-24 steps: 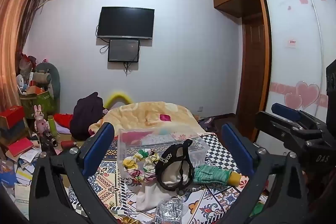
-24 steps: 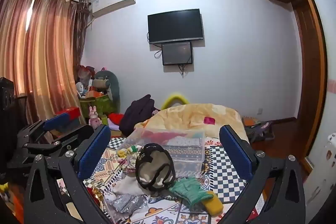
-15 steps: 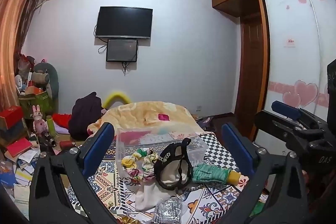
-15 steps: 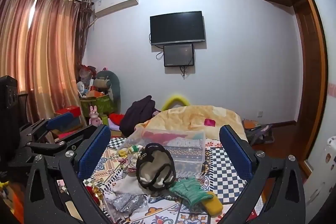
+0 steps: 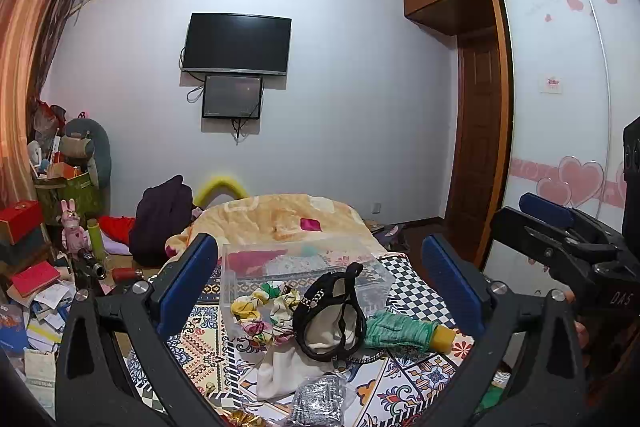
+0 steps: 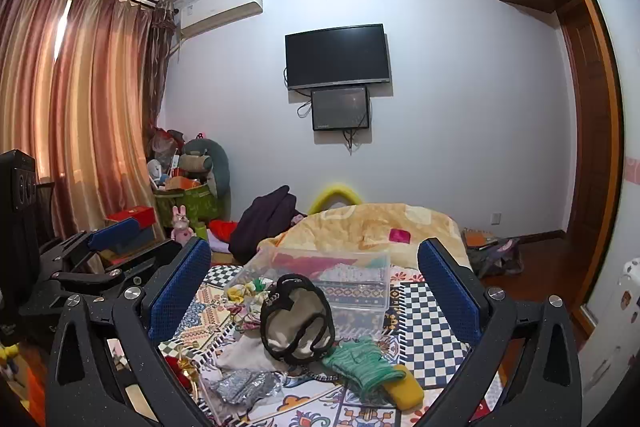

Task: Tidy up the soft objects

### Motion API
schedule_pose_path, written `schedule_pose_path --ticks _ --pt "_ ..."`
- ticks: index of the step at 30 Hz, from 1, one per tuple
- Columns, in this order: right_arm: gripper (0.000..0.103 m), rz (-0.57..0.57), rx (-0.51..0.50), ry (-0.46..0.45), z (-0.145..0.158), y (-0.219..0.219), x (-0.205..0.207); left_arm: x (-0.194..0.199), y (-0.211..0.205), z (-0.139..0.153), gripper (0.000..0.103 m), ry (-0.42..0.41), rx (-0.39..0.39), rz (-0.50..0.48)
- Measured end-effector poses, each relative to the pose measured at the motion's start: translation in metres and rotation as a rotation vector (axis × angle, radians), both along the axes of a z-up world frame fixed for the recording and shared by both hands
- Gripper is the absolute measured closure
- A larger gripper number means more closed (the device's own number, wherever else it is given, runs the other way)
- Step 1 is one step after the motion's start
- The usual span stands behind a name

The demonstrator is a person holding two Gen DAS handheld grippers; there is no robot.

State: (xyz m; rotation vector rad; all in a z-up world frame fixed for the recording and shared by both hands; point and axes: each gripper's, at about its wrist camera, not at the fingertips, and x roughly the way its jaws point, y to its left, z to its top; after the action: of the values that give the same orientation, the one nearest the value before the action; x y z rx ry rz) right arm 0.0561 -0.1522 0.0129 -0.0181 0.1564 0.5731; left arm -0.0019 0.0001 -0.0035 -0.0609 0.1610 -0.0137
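Almost nothing has moved since the earlier frames: both views have drifted a touch and the pile sits as it did. Your left gripper (image 5: 316,291) hangs with its blue-padded fingers (image 5: 188,279) spread wide and holding nothing, and your right gripper (image 6: 314,291) is just as wide and just as empty.

Between and beyond both pairs of fingers lies the heap of soft things on the patterned bed cover (image 5: 416,295): a black-strapped cream fabric pouch (image 5: 332,319), a floral yellow-and-pink scrunchie-like cloth (image 5: 260,307), a green knitted glove with a yellow cuff (image 5: 400,329), and a silvery sequinned piece (image 5: 320,395) nearest your fingertips. The clear plastic storage box (image 5: 304,263) stands just behind the heap, touching the floral cloth.

Several things could go wrong. The pouch rests partly on the pale cloth under it and beside the glove, so a deep bite may drag neighbours along and spill them short of the box. Its loose black straps could snag a finger as you lift. The box looks light; a push from a loaded gripper may slide it across the cover or tip it. Your two grippers are near each other, the right one showing at the edge of the left view, so reaching for the same item risks a clash. Limp fabric may also slip from a shallow pinch.
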Motion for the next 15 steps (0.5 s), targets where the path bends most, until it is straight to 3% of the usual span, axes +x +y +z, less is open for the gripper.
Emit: schedule_pose_path --ticks 15 --pt "0.000 0.004 0.001 -0.002 -0.0012 0.0015 -0.0011 -0.0020 0.0005 -0.0016 0.000 -0.002 -0.004 0.002"
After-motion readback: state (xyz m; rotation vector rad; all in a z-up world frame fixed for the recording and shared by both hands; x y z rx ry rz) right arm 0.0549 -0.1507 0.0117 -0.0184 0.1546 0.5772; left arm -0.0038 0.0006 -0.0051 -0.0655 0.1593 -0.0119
